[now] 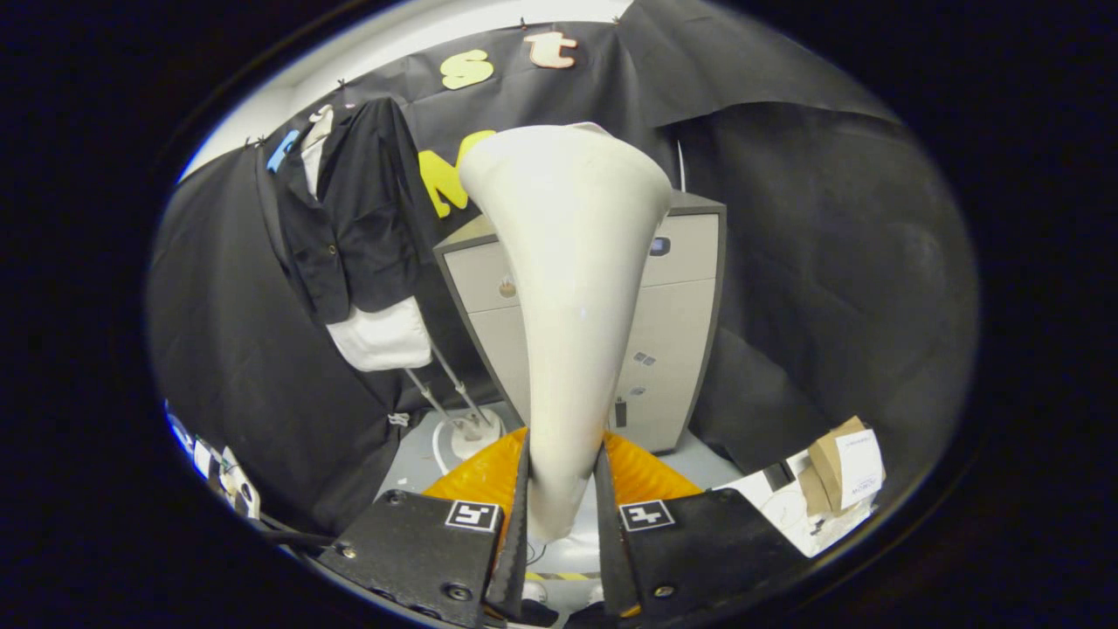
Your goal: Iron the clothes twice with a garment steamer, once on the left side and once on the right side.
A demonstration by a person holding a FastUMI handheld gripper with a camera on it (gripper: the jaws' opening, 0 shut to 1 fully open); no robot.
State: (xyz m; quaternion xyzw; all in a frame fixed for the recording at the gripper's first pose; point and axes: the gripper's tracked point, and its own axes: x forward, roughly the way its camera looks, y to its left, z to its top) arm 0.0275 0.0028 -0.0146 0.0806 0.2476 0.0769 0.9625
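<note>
The hand-held gripper (563, 489) has both fingers clamped on the neck of the white steamer head (568, 262), which rises between them and flares wide at the top. So the tool is in hand, but it is well apart from the clothes: one black jacket (354, 210) over one white garment (382, 336) hangs off to the left of the steamer head, on a stand. By my judgement neither pass is made yet; left side and right side both remain. Behind the steamer head stands one grey cabinet (672, 323).
</note>
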